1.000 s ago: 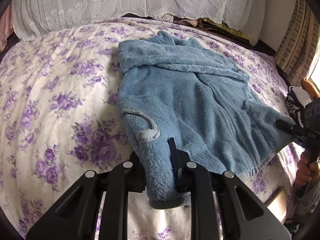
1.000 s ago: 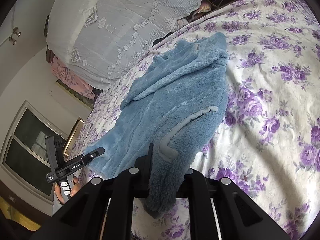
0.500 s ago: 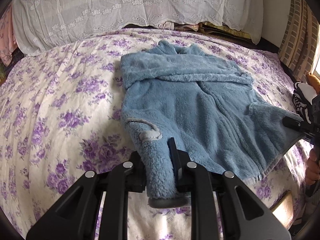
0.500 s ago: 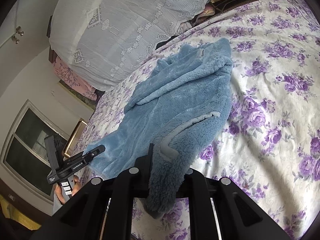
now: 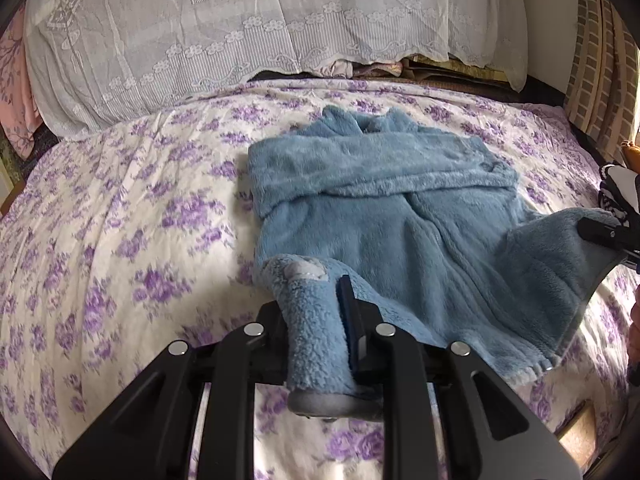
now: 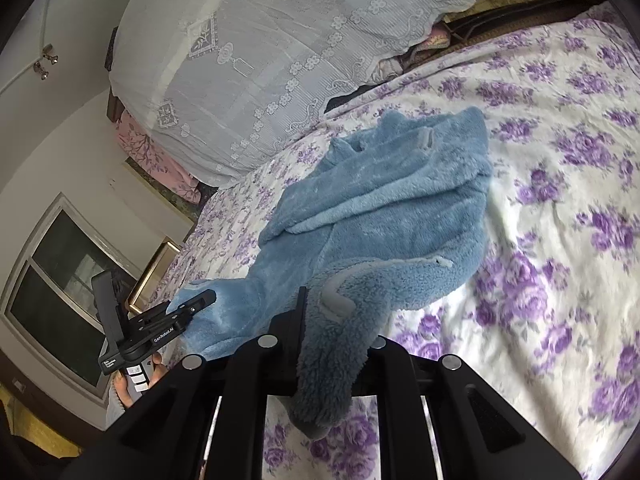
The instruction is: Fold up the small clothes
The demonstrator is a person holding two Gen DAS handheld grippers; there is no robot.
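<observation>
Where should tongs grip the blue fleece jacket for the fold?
Grip the blue fleece jacket at its two near hem corners, coming from the near edge of the bed. The sleeves already lie across the chest, so lifting the hem folds it toward the collar. Both tongs already pinch there.

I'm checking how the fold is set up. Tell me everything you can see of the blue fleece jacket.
The blue fleece jacket looks soft and plush, with grey trim at its pockets and hem and a front zip line. It lies front up on the floral bedspread, collar toward the lace-covered pillows, a sleeve folded across the chest. The left gripper and right gripper each pinch a bottom corner, and both corners are raised off the bed.
</observation>
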